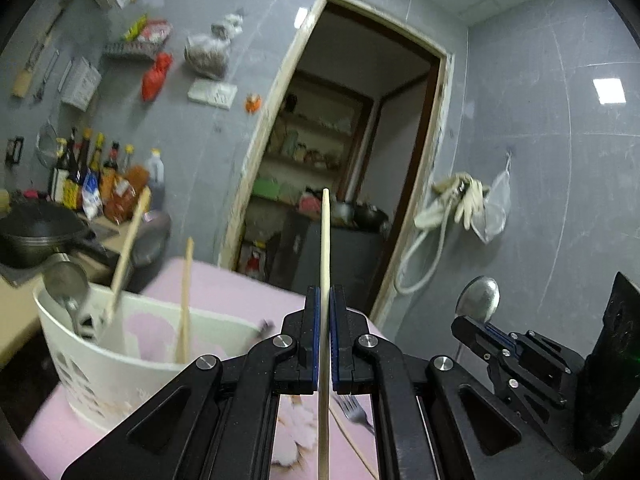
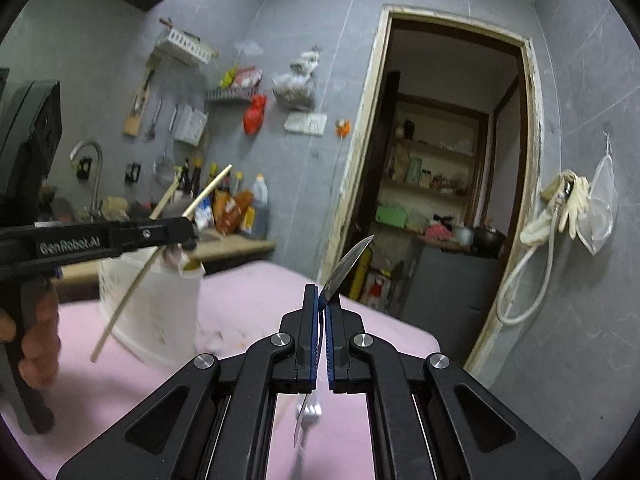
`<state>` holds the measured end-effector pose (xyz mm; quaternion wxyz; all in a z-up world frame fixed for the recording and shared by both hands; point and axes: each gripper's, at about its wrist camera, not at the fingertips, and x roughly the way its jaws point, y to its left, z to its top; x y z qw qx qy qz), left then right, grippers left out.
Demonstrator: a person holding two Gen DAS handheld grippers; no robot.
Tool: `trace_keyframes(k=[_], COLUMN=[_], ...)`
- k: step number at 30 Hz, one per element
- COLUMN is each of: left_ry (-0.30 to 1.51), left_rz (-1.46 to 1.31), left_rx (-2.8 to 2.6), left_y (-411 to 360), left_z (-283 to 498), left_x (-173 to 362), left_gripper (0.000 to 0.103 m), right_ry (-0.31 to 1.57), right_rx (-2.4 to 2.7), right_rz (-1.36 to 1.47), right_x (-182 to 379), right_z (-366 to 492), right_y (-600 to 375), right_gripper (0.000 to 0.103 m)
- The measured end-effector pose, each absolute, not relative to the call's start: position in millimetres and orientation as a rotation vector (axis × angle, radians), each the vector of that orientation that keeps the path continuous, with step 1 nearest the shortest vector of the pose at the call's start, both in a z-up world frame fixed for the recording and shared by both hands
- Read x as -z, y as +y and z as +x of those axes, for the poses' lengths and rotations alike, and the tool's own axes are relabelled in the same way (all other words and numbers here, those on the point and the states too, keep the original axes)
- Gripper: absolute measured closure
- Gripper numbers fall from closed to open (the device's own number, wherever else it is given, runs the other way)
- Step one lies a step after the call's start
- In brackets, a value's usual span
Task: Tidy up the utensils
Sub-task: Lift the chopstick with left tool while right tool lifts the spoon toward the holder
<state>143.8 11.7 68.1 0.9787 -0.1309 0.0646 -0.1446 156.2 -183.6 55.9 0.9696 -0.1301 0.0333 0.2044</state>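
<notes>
My left gripper [image 1: 325,300] is shut on a pale wooden chopstick [image 1: 325,240] that stands upright between the pads, above the pink table. In the right wrist view the left gripper [image 2: 188,236] holds that chopstick [image 2: 132,280] slanted in front of the white utensil holder [image 2: 160,312]. My right gripper [image 2: 323,300] is shut on a metal spoon [image 2: 348,264], bowl pointing up; it also shows in the left wrist view [image 1: 480,300]. The white holder [image 1: 92,360] at the left holds a metal spoon [image 1: 68,284] and wooden utensils [image 1: 185,300].
A fork [image 1: 352,408] and another chopstick [image 1: 352,440] lie on the pink cloth [image 1: 224,288] under my left gripper. A wok [image 1: 36,232] and sauce bottles [image 1: 92,176] stand on the counter at the left. An open doorway [image 2: 444,184] is ahead.
</notes>
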Motion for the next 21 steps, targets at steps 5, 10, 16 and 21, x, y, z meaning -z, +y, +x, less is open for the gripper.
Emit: trace_keyframes(k=[5,10,16,21], left_ry=[0.060,0.019,-0.010,-0.023], left_rz=[-0.229,-0.196,-0.192,-0.273], left_rx=[0.237,0.190,0.129,0.083], left_y=[29,50,91,136], left_z=[137,135,140,150], left_x=[-83,-96,-110,-117], left_gripper=[0.101,0.101,0.100,0.100], right_ry=[0.009,-0.033,-0.083,-0.073], right_rx=[-0.449,-0.496,-0.548,-0.621], right_rz=[-0.251,-0.221,-0.182,-0.085], right_x=[-74,-92,-113,-127], right_z=[154,157,165,182], right_y=[-163,-144,-115,-93], right_gripper=[0.102,0.102,0.102,0.102])
